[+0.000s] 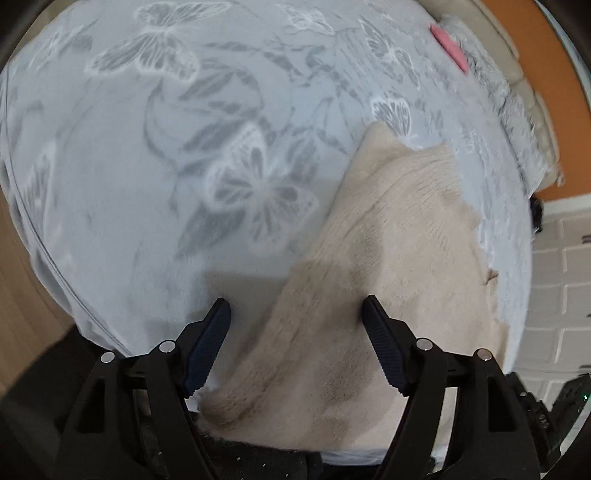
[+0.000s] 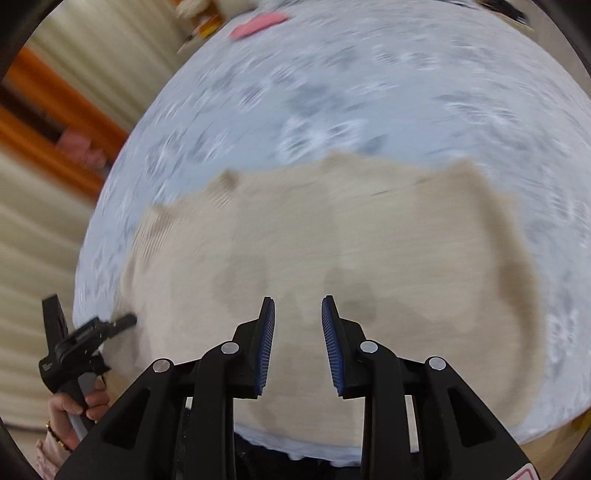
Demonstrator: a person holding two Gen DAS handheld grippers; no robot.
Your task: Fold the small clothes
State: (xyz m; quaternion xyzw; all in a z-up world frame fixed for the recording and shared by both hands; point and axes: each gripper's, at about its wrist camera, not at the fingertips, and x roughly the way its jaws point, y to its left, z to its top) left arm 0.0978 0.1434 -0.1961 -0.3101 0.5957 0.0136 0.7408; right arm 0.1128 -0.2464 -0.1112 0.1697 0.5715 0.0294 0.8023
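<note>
A beige knit garment (image 1: 388,240) lies spread flat on a pale blue-grey cloth with butterfly prints (image 1: 147,147). My left gripper (image 1: 295,301) hangs over the garment's left edge. It is open wide: one finger is above the printed cloth, the other above the knit, and nothing is between them. In the right wrist view the garment (image 2: 332,240) fills the middle, blurred. My right gripper (image 2: 298,298) hovers over its near part, open by a narrow gap and holding nothing. A hand (image 2: 85,402) grips a black handle at the garment's left end.
A pink item (image 1: 448,46) lies at the far edge of the cloth, also seen as the pink item (image 2: 258,22) in the right wrist view. A grey fuzzy fabric (image 1: 491,85) lies beside it. The covered table drops off at left and right. Orange and cream surfaces lie beyond.
</note>
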